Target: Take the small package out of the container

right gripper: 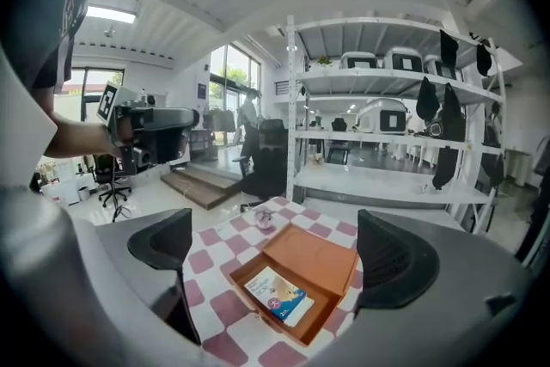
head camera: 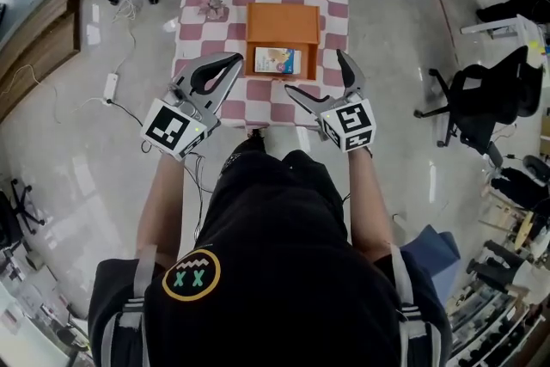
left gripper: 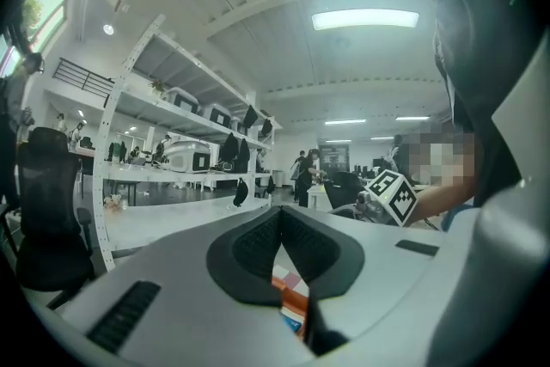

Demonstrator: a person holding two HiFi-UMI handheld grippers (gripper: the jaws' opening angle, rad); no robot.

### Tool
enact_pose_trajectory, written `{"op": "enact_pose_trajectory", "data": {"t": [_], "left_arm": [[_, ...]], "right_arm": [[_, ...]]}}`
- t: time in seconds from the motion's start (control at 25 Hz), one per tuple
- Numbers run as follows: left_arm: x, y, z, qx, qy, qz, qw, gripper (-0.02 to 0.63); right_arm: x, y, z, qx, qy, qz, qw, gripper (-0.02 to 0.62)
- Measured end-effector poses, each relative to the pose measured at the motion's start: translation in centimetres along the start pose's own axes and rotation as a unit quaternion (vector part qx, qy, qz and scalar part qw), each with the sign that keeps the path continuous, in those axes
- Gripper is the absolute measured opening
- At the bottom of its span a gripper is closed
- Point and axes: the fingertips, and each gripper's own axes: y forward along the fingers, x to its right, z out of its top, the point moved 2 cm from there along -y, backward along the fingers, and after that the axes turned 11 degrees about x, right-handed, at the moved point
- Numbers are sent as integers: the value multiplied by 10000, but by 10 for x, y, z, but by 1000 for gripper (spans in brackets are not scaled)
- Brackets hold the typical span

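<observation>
Small table (head camera: 196,23) under a red-and-white checked cloth (head camera: 331,13), on a pale glossy floor (head camera: 86,150).

At table centre: orange box (head camera: 283,23), lid thrown open to the far side. Inside the near half, lying flat: package (head camera: 278,60), white and blue with a printed picture. Untouched, not yet lifted. Same in the right gripper view: box (right gripper: 314,258) open, package (right gripper: 277,295) flat in the lower tray.

Left of the box, apart from it: small crumpled thing (head camera: 212,9), greyish-pink, too small to identify; also seen past the box in the right gripper view (right gripper: 262,217).

Left gripper (head camera: 232,63): held over the table's near-left part, tips near the box's near-left corner in the head view. Fingers together, pads meeting, holding nothing. In its own view (left gripper: 281,223), only a sliver of orange box (left gripper: 292,301) and checked cloth visible below the closed pads.

Right gripper (head camera: 314,73): held over the near-right edge of the table. Fingers wide apart and empty. In its own view (right gripper: 279,249), box and package framed between the two pads, beyond them and lower, not in contact.

Around: black office chair (head camera: 481,94) to the right of the table, white shelves (right gripper: 387,99) behind it.
</observation>
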Motion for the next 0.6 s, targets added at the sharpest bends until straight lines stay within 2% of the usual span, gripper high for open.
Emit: {"op": "enact_pose_trajectory", "data": {"t": [0.4,0.6], "left_arm": [[-20,11,-7,-11,-99,-66,9999,17],[-24,13,-9,-66,-60,22,10000,17]], "right_arm": [[25,34,-37,-405,250,-197,9987,597],[38,51,-61,-523,515,-225,9970,595]]}}
